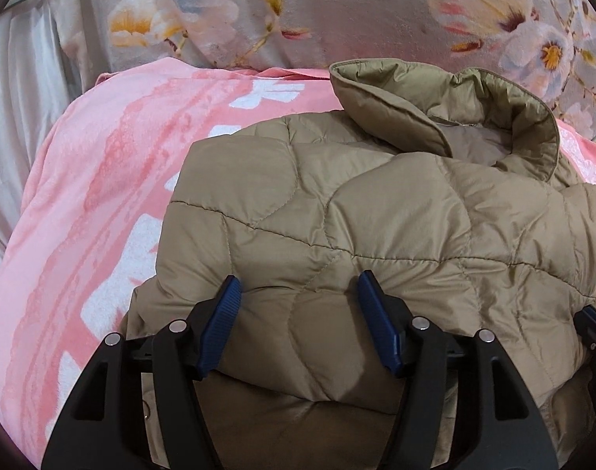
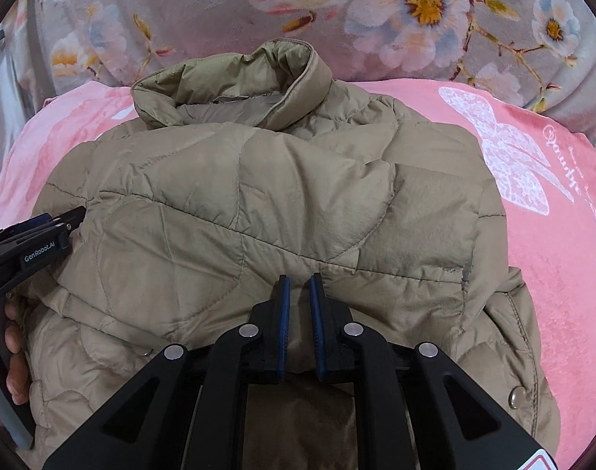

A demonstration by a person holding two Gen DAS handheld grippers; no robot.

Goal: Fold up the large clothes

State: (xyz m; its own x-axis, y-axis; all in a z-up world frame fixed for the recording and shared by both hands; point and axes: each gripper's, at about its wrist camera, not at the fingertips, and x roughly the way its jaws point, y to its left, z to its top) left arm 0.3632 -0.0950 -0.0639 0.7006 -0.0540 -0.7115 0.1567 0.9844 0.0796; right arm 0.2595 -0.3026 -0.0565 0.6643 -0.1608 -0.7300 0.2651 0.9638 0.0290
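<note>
My right claw [image 2: 299, 280] is nearly closed, its blue pads [image 2: 283, 313] pinching a thin fold of the khaki quilted jacket [image 2: 259, 196] at the near edge of the upper layer. My left claw [image 1: 298, 286] stands about halfway apart, and a puffy bulge of the same folded edge sits between its pads [image 1: 223, 313], which press into the padding on both sides. In the right wrist view the left claw shows at the left edge, with my fingers [image 2: 14, 337] wrapped round its handle. The jacket lies doubled over, its stand-up collar [image 2: 235, 82] at the far end and a metal snap [image 2: 517, 395] showing on the lower layer. It rests on a pink blanket [image 2: 552, 254] printed with a white butterfly [image 2: 509, 156]. Beyond that lies a grey floral cover [image 1: 337, 11].
</note>
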